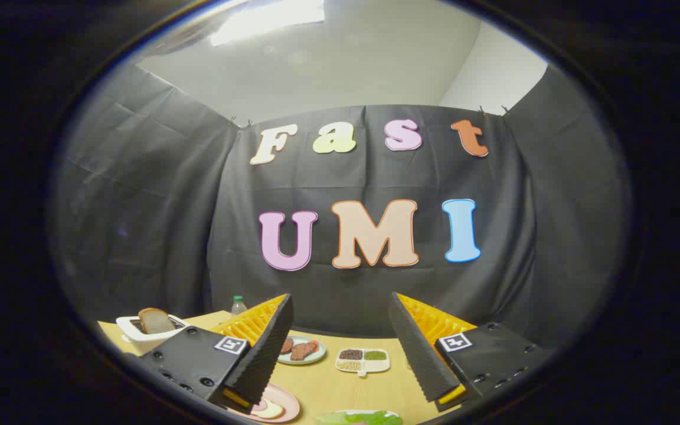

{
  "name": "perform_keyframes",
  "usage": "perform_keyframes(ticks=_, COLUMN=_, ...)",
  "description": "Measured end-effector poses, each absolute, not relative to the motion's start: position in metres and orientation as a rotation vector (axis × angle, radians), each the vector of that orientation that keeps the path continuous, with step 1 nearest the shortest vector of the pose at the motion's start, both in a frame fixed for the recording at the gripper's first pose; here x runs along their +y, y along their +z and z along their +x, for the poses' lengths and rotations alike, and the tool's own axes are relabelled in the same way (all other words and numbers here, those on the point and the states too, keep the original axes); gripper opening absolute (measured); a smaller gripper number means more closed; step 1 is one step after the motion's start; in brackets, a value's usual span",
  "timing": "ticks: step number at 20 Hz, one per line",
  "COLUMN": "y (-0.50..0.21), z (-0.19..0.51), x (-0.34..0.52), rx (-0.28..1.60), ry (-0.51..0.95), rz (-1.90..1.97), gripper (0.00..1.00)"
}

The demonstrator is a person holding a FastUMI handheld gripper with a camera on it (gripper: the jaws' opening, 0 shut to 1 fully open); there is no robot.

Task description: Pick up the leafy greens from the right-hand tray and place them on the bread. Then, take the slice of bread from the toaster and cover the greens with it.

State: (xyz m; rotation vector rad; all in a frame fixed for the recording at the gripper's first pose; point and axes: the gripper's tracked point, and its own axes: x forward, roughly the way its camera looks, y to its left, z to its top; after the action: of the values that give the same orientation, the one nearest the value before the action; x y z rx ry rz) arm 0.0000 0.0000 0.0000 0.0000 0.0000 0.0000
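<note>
Right now our gripper (340,354) hangs wide and empty above the table, the leafy greens (360,418) just below its fingers, and we risk snagging their tray (396,414) if we descend crooked.

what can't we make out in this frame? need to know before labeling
- Greens, gripper view: cut off by the image edge, tray barely visible.
- Pink plate: partly behind the left finger; its bread half hidden.
- Toaster: slots and body cut off by the gripper body; one slice sticks up.
- Divided dish: contents too small to identify.
- Bottle: tiny, lower part hidden.
- Gripper open, holding nothing.
</note>
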Motion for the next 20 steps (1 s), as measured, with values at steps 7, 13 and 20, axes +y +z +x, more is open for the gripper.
perform_keyframes(ticks=7, y=0.003, z=0.003, x=-0.007, rx=-0.001, ry=-0.006, rz=-0.004, gripper=1.00)
perform_keyframes(ticks=13, y=-0.002, z=0.010, x=-0.018, rx=0.015, ry=-0.009, rz=0.001, gripper=1.00)
perform_keyframes(ticks=20, y=-0.011, z=0.017, x=-0.024, rx=0.049, ry=0.039, rz=-0.011, gripper=1.00)
